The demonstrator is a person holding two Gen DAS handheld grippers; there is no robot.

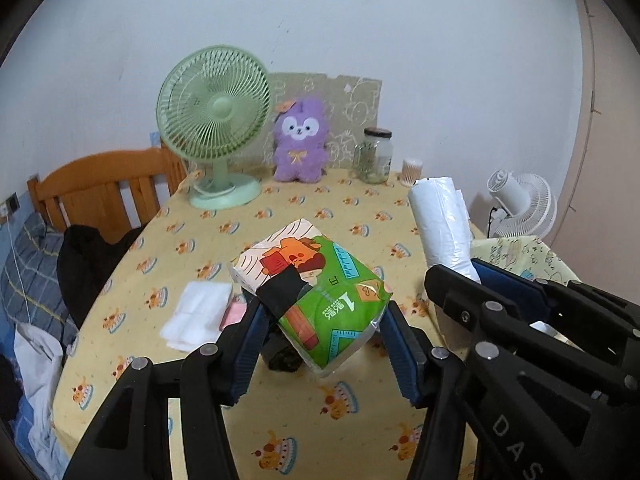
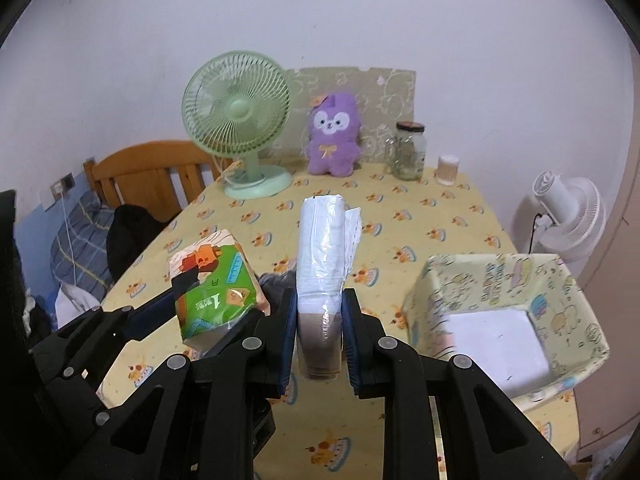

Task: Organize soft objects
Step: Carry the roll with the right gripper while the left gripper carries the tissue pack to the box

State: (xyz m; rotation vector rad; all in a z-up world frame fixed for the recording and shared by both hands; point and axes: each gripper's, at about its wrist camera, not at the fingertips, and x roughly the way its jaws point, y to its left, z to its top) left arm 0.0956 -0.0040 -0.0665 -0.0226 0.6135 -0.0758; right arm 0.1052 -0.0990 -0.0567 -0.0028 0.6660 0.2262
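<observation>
My left gripper (image 1: 322,312) is shut on a green and orange tissue pack (image 1: 316,284), held tilted above the table; the same tissue pack (image 2: 214,284) shows at the left of the right wrist view. My right gripper (image 2: 318,312) is shut on a white roll of plastic bags (image 2: 322,248) with a brown core end, pointing away from me; this roll (image 1: 440,220) also appears at the right of the left wrist view. A patterned fabric storage box (image 2: 560,280) stands open at the right, its white bottom showing. Folded white and pink cloths (image 1: 200,312) lie on the table at the left.
The table with a yellow cake-print cloth (image 1: 312,412) carries a green fan (image 1: 214,120), a purple plush toy (image 1: 300,140), a glass jar (image 1: 376,156) and a cotton swab tub (image 1: 414,170) at the back. A dark object (image 1: 282,354) lies under the pack. White floor fan (image 2: 568,216) right, wooden bed frame (image 1: 100,188) left.
</observation>
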